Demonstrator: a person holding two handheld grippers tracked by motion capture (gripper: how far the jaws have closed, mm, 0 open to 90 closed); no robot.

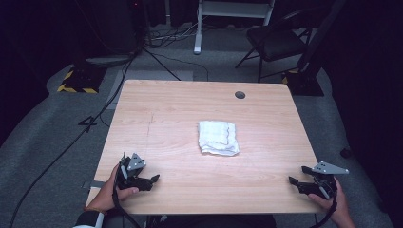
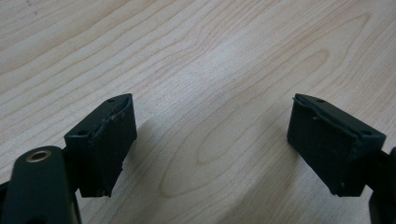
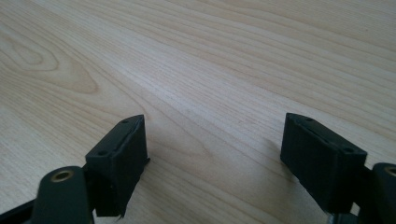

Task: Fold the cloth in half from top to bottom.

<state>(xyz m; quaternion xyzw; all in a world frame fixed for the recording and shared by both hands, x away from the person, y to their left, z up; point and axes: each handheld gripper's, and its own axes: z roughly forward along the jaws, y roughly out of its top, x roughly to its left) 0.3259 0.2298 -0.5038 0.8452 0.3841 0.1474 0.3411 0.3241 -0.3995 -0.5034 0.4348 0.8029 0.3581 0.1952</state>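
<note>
**Both claws gaping, cloth lying mid-table**

Resting at about 7 o'clock on the table: left claw, gripped in a hand, jaws pointing toward 3 o'clock. Standing wide apart in the left gripper view, those jaws, with bare wood grain between them and nothing gripped.

Lying just right of centre, toward 1 o'clock from the left claw: folded white cloth, flat, well apart from both claws, touching neither.

Sitting at about 5 o'clock near the table's right edge: right claw, held by the other hand, jaws pointing toward 9 o'clock. Spreading wide too in the right gripper view, holding nothing, hovering close over wood.
</note>
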